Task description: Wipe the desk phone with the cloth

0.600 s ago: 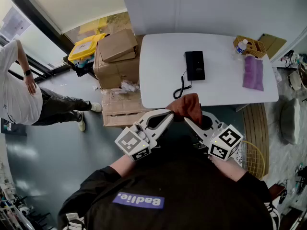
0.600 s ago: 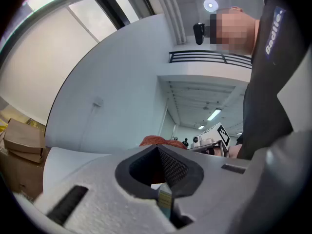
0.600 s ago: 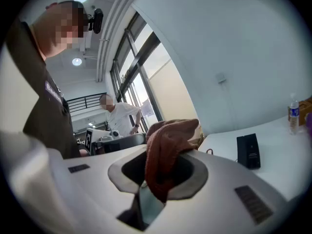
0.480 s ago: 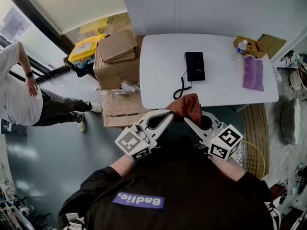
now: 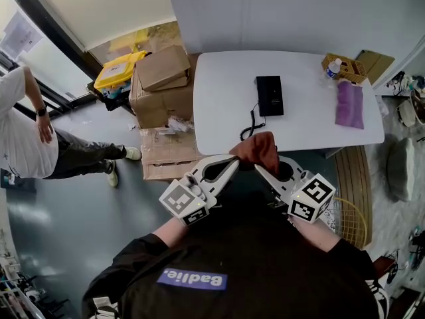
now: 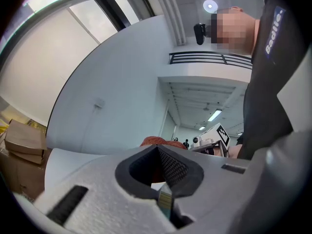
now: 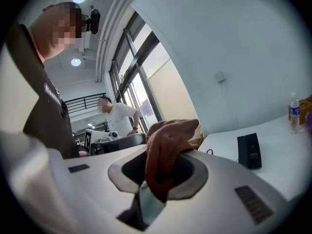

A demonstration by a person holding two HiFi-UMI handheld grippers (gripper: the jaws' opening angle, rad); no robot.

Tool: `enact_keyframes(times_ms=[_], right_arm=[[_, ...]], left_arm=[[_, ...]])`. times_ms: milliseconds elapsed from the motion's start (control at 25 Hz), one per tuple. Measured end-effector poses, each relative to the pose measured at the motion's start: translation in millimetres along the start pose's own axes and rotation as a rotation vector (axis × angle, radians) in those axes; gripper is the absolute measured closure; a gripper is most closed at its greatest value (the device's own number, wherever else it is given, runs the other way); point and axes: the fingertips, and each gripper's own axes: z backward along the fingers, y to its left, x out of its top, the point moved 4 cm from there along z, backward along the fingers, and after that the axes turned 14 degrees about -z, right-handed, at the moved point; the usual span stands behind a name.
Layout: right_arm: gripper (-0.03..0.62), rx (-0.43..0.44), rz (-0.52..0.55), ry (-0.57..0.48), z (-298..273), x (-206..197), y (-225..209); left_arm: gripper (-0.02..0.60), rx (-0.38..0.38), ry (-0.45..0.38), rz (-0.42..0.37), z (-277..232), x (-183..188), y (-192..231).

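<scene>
A black desk phone with a coiled cord lies flat on the white table; it also shows in the right gripper view as a dark phone. Both grippers are held close to my chest, short of the table's near edge, tips meeting at a bunched rust-brown cloth. My right gripper is shut on the cloth, which hangs out between its jaws. My left gripper is shut at the cloth's left corner, with the cloth showing just past its tip.
A purple cloth lies at the table's right end beside a wicker basket and a water bottle. Cardboard boxes and a yellow bin stand left of the table. A person stands at far left.
The grippers and cloth stay where they were. My head view has shifted slightly, and the person at left has moved a little.
</scene>
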Motion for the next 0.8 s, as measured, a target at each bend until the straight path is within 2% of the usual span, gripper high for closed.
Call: enact_keyframes(times_ms=[400,600,800], right_arm=[[0.5,-0.011,-0.025,-0.003,-4.2,-0.5,-9.8],[0.5,0.015,-0.048,0.006,-13.8,16.2,-40.7],[0.5,0.065,-0.068,0.032,-26.5,43.1,-90.1]], left_arm=[[0.575,0.008,0.009,0.018,-0.8,-10.5,8.9],[0.575,0.047,0.032,0.018,-22.7,-17.1,26.2],[0.575,0.097,0.062,0.003,-65.5,-20.1,53.2]])
